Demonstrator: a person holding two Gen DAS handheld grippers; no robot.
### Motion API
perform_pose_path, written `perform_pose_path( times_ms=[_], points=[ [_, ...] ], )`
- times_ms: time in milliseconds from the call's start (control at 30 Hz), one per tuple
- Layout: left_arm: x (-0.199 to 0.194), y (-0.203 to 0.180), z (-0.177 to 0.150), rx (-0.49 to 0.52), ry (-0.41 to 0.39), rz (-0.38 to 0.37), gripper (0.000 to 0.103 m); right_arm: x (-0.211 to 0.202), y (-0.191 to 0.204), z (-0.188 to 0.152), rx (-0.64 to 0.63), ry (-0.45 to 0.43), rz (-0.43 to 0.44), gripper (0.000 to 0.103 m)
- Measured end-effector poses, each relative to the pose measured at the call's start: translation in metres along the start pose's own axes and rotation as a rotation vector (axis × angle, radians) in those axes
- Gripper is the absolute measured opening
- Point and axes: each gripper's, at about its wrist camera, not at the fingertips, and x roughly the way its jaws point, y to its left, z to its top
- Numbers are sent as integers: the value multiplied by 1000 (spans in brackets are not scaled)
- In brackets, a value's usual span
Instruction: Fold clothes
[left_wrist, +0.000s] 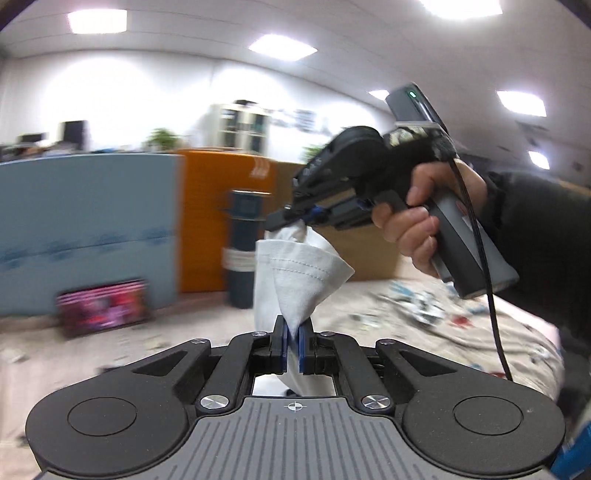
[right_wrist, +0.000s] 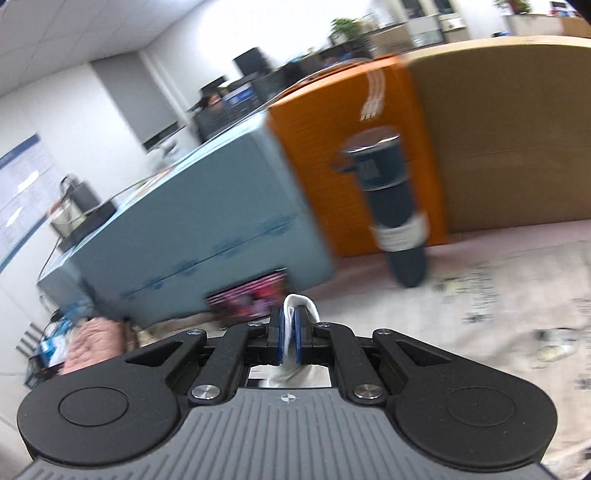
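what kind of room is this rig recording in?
Most likely an open-plan office, not a home. Recessed ceiling light panels overhead, blue and orange partition screens like cubicle dividers, and a shelving cabinet with a potted plant behind them. The folding goes on over a patterned sheet.

The left gripper (left_wrist: 293, 341) has 2 blue pads (left_wrist: 303, 345) on black fingers, black linkage arms with 4 silver screws, 2 round black discs either side of a ribbed grey plate (left_wrist: 293, 439) bearing a white crosshair mark. Above that plate, the right gripper (left_wrist: 295, 221) shows a grey handle, black cable (left_wrist: 491, 295), green light, and a hand (left_wrist: 424, 218) in a black sleeve (left_wrist: 539, 236).
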Motion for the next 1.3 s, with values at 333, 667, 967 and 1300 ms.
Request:
perform_pose_path(
  times_ms=[333, 667, 967, 1300],
  points=[
    [-39, 75, -53, -276, 161, 172, 4, 146, 98, -50, -128, 272, -83, 5],
    [-56, 123, -100, -493, 353, 101, 21, 185, 128, -74, -114, 347, -95, 61],
    [-58, 130, -75, -437, 277, 228, 79, 102, 70, -55, 17, 116, -99, 80],
    [-26, 107, -86, -62, 527, 465, 81, 38, -22, -88, 268, 108, -89, 80]
  ],
)
